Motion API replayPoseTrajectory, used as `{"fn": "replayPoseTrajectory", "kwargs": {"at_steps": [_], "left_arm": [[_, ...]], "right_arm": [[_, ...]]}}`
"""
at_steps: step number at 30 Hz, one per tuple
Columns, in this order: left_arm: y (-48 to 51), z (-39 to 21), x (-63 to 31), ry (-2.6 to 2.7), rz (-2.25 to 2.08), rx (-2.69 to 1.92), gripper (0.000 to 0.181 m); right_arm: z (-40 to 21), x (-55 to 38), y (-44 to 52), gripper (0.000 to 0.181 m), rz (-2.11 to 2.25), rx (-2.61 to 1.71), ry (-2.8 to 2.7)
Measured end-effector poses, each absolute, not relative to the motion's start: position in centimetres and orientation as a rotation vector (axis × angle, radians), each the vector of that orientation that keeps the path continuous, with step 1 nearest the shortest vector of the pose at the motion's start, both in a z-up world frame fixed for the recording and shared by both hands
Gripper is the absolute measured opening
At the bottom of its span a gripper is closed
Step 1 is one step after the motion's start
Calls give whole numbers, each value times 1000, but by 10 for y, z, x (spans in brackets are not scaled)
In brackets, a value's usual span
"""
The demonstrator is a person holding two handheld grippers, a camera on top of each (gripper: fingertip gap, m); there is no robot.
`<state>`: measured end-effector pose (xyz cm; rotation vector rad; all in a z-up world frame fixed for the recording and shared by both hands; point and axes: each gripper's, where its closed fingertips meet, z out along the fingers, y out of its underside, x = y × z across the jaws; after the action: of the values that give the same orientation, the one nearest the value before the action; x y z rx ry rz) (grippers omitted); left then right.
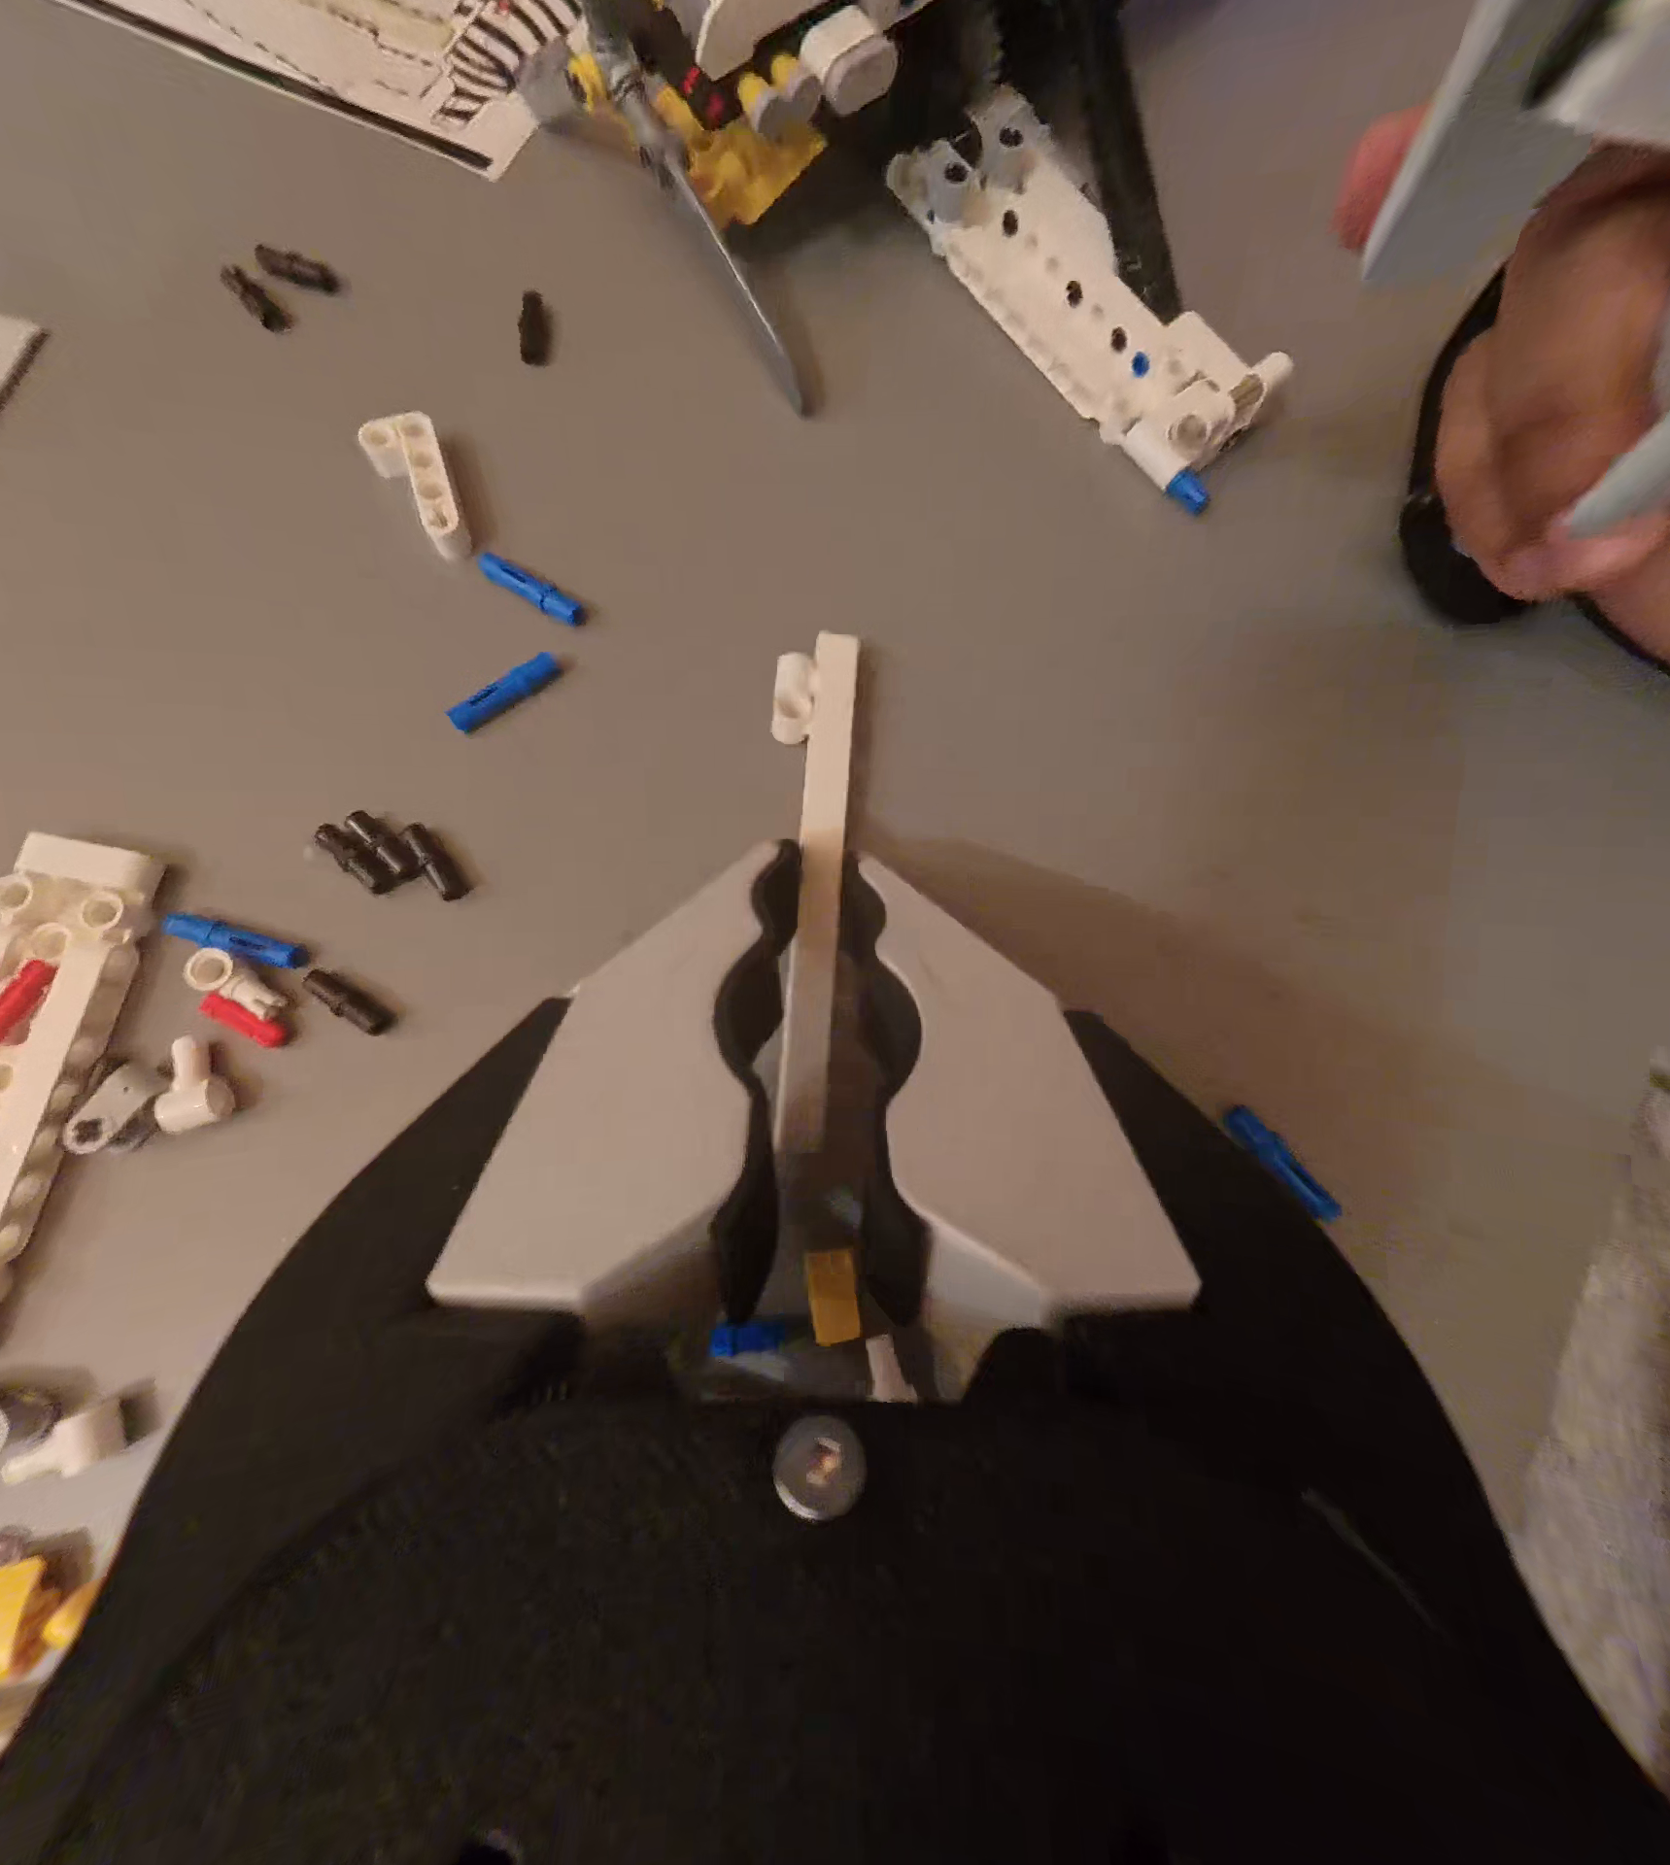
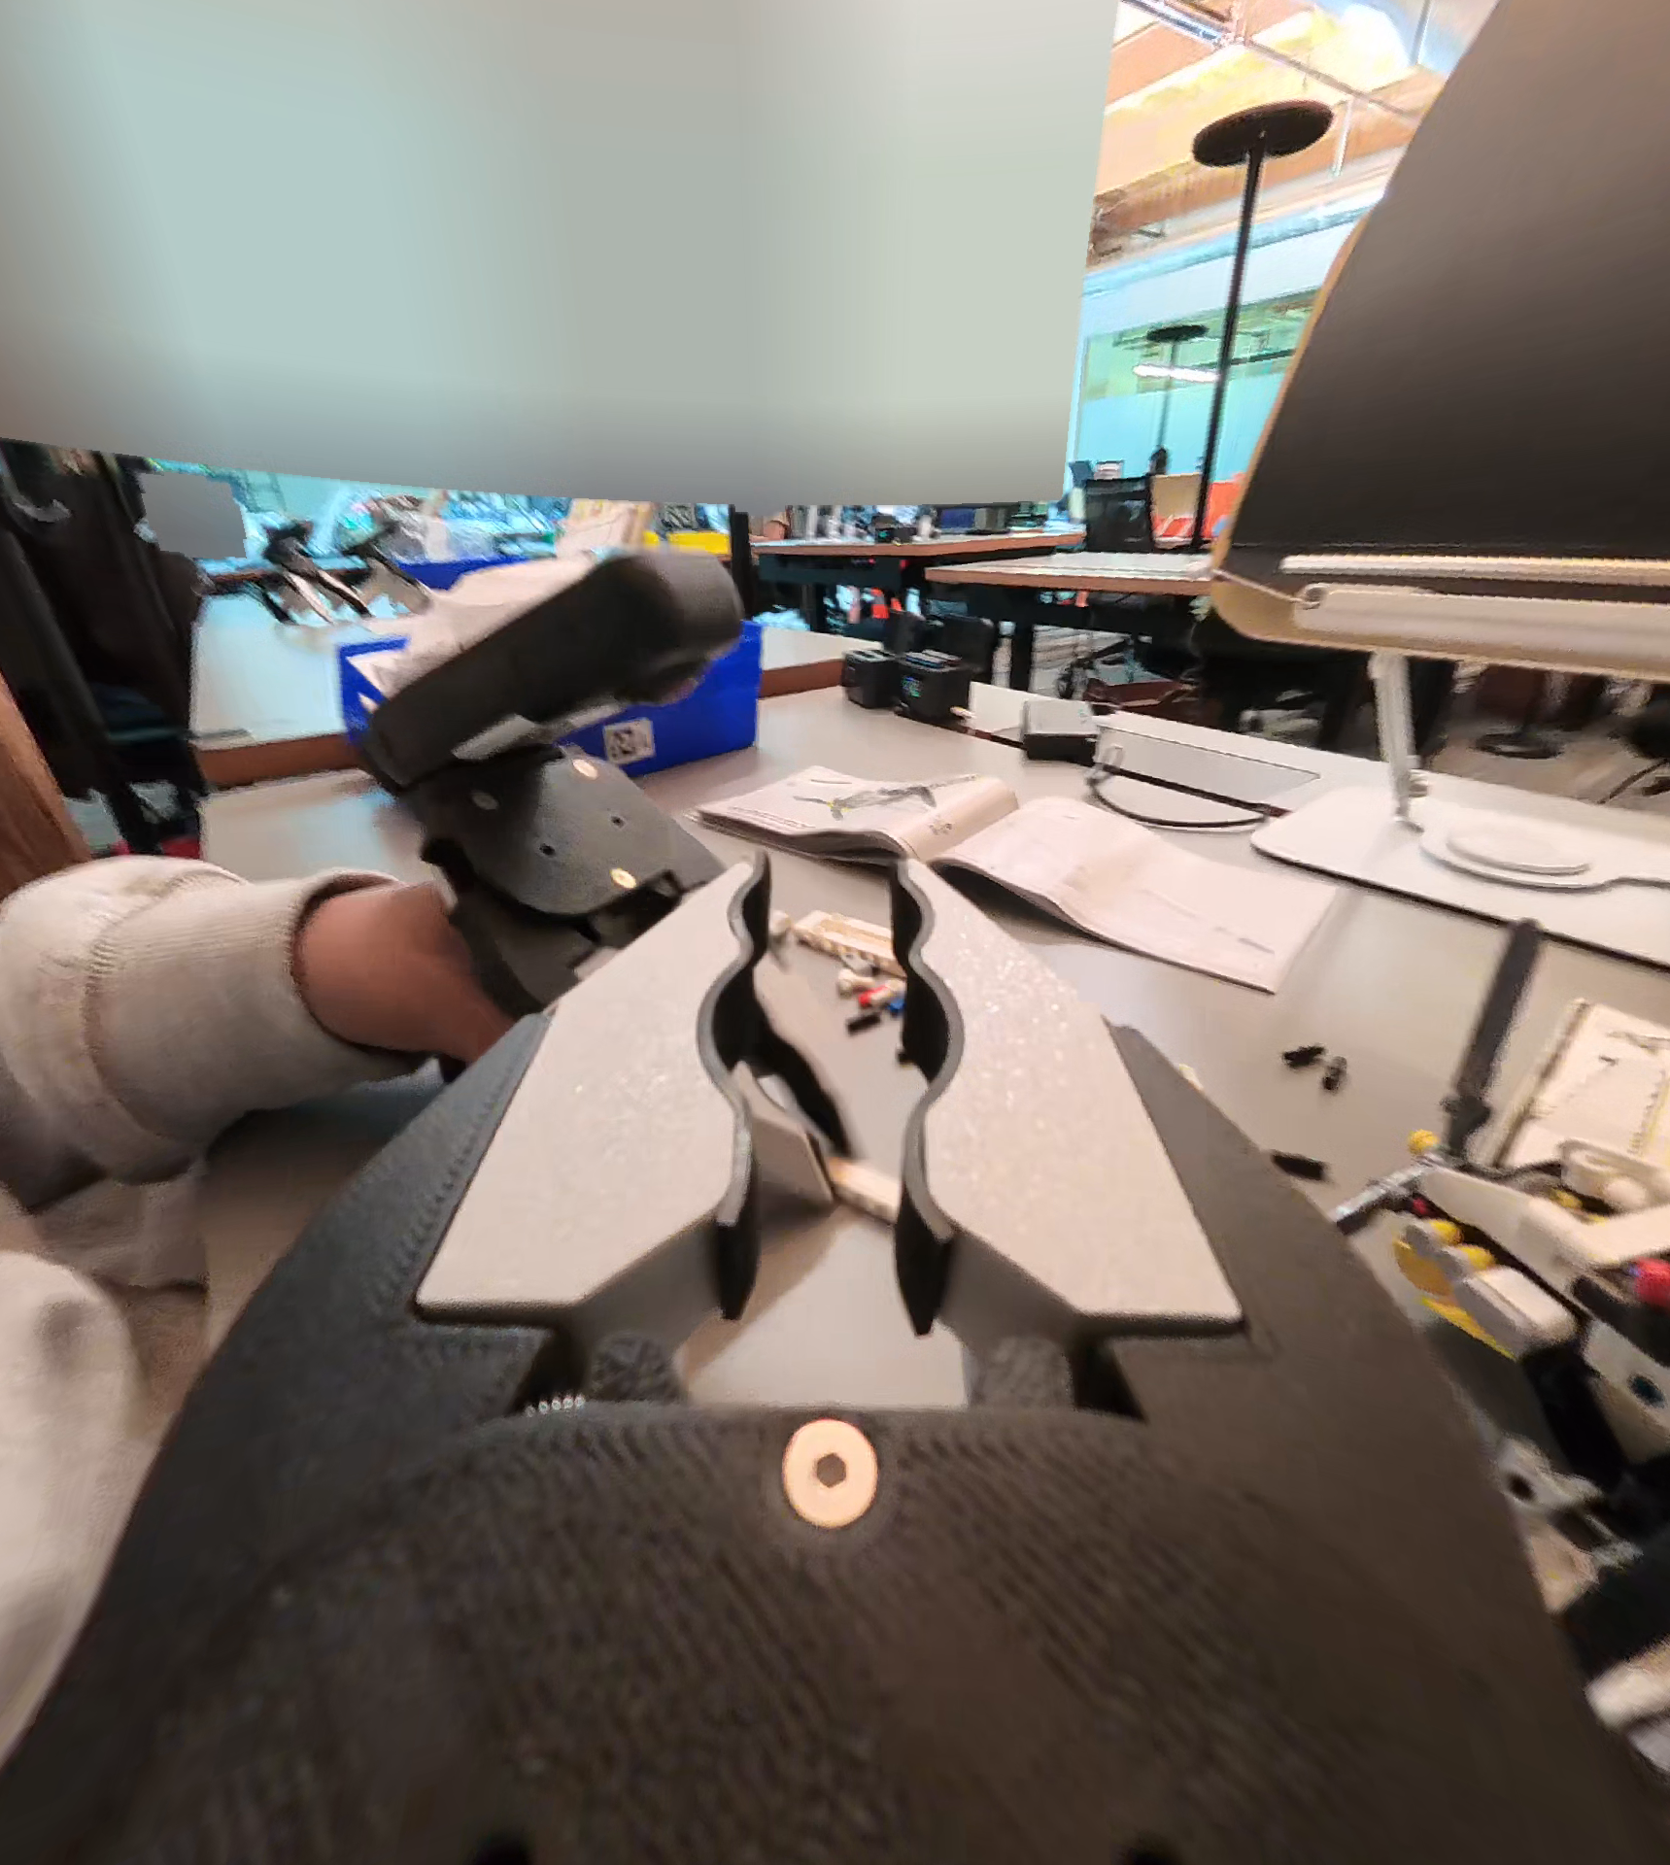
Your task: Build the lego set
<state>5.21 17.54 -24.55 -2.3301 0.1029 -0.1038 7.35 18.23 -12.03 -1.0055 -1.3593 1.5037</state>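
Build partway: left gripper is clamping a white beam, right gripper is hanging narrowly parted and empty, the partly built model and loose pins are waiting on the desk.

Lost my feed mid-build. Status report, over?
Left gripper shut on long white beam. Right gripper open, empty, raised off table. Loose blue pins left of beam; nothing blocking.

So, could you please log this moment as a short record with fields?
left hand-held gripper: shut on white beam
right hand-held gripper: open, empty
loose parts: blue pins, black pins on grey table
model: partly built, far side
manual: open on table
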Motion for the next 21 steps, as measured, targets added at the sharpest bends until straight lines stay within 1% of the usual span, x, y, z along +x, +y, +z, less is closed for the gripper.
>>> {"fn": "replayPoseTrajectory", "kwargs": {"at_steps": [2,3,7,11,14,16,17,18,19,21], "left_arm": [[177,-241,51,129,-37,-2297,5],[178,-233,54,147,-22,-2247,5],[179,-190,61,191,24,-1991,5],[173,-151,70,249,171,-1749,5],[170,-139,84,304,246,-1660,5],[168,-132,92,317,279,-1610,5],[168,-132,95,328,282,-1606,5],[169,-133,96,329,284,-1609,5],[170,-134,97,327,278,-1607,5],[171,-136,98,320,230,-1610,6]], "right_arm": [[-122,74,188,23,1469,-1012,-1346],[-121,74,192,27,1464,-1023,-1321],[-109,82,214,51,1507,-1052,-1162],[-116,84,209,51,1631,-1120,-1167],[-117,82,187,45,1826,-1171,-1160],[-118,81,180,36,1916,-1204,-1144],[-115,83,177,27,1957,-1185,-1135],[-113,85,176,14,1987,-1166,-1118],[-112,86,176,8,2007,-1155,-1107],[-111,87,175,6,2022,-1145,-1108]]}}
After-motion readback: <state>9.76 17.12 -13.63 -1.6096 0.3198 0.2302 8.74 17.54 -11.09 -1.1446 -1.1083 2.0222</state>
